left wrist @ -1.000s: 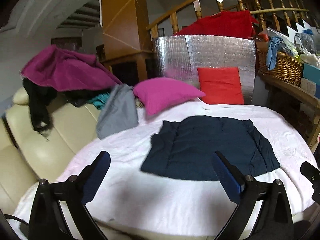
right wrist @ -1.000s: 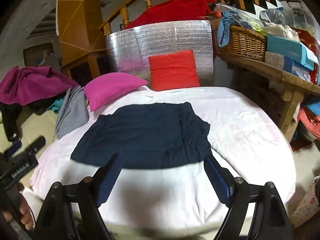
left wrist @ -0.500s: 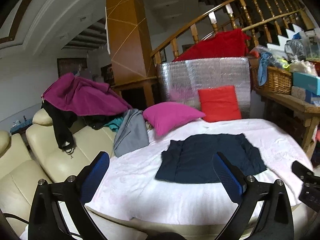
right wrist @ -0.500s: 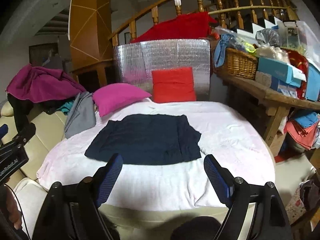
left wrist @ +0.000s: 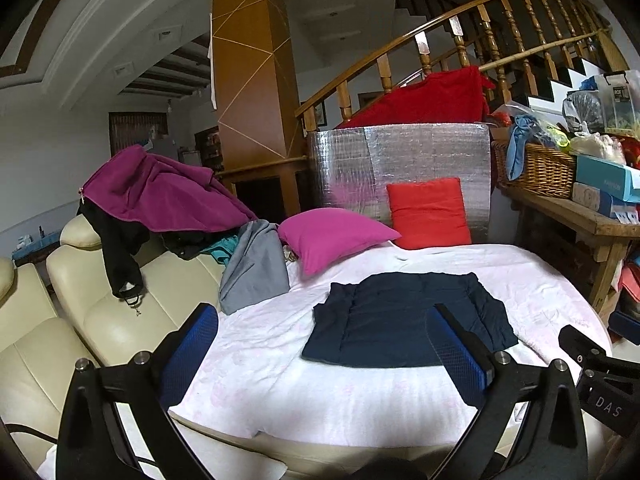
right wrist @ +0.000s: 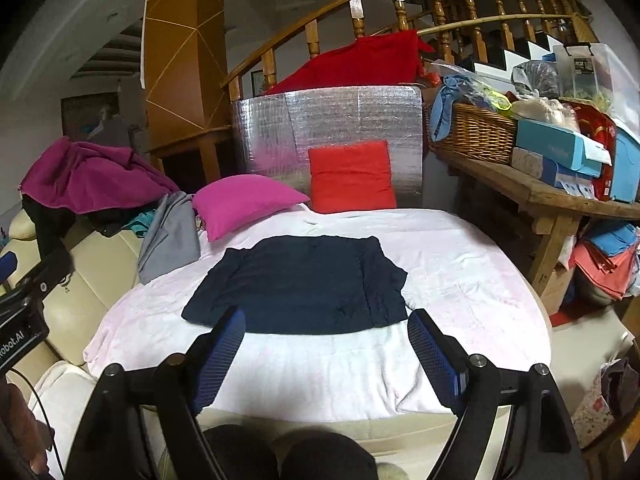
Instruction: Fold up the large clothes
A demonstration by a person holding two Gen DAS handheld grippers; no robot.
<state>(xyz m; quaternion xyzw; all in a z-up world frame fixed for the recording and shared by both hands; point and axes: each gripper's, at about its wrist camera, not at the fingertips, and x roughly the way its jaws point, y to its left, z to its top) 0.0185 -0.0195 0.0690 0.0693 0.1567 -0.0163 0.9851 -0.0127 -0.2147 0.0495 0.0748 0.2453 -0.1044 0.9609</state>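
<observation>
A dark navy garment [left wrist: 404,320] lies folded into a flat rectangle on the white-pink sheet [left wrist: 280,344]; it also shows in the right wrist view [right wrist: 304,284]. My left gripper [left wrist: 324,324] is open and empty, held back from the bed's near edge. My right gripper [right wrist: 324,324] is open and empty, also well short of the garment. A pile of unfolded clothes, magenta [left wrist: 160,192], black and grey [left wrist: 256,264], lies on the cream sofa [left wrist: 100,320] at the left.
A pink pillow [left wrist: 332,236] and a red pillow [left wrist: 428,212] lean against a silver foil panel [left wrist: 400,160] behind the bed. A wooden shelf [right wrist: 540,192] with a wicker basket [right wrist: 472,132] and boxes stands at the right. A stair railing rises behind.
Both grippers have pulled back and up from the bed, so the navy garment looks smaller and farther. The garment has not moved. Both grippers stay open.
</observation>
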